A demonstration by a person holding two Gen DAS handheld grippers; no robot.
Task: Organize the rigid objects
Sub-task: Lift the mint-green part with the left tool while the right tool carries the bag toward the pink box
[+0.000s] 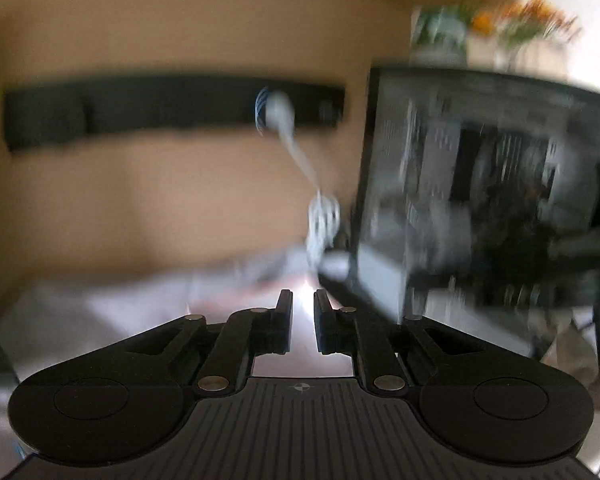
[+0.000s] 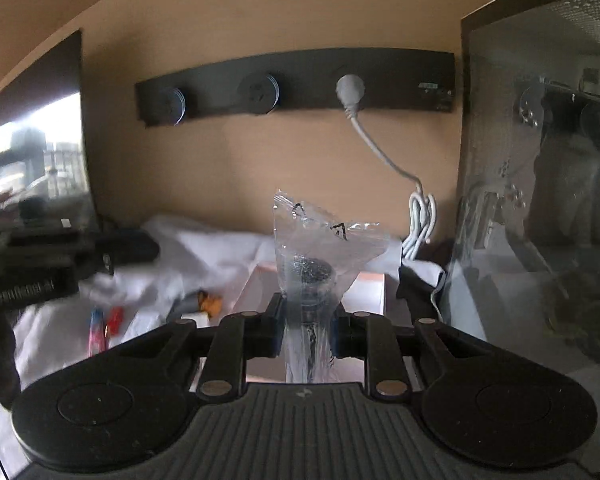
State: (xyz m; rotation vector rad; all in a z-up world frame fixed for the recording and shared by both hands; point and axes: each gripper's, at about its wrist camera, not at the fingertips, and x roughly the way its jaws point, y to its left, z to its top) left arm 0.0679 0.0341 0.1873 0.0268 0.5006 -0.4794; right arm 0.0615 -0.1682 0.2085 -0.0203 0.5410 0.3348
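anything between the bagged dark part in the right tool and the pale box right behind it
Nothing visible does. The right tool is shut on the clear bag holding the dark part, and the pale box sits directly behind with no object between them. The box's inside is mostly hidden by the bag.

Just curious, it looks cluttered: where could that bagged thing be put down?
The pale box top behind the bagged black part looks bare. Crowded: white cloth on the left with small colourful items, coiled white cable on the right.

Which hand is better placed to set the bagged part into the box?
Right. The right gripper is shut on the plastic bag above the pink box; the left gripper looks shut and empty.
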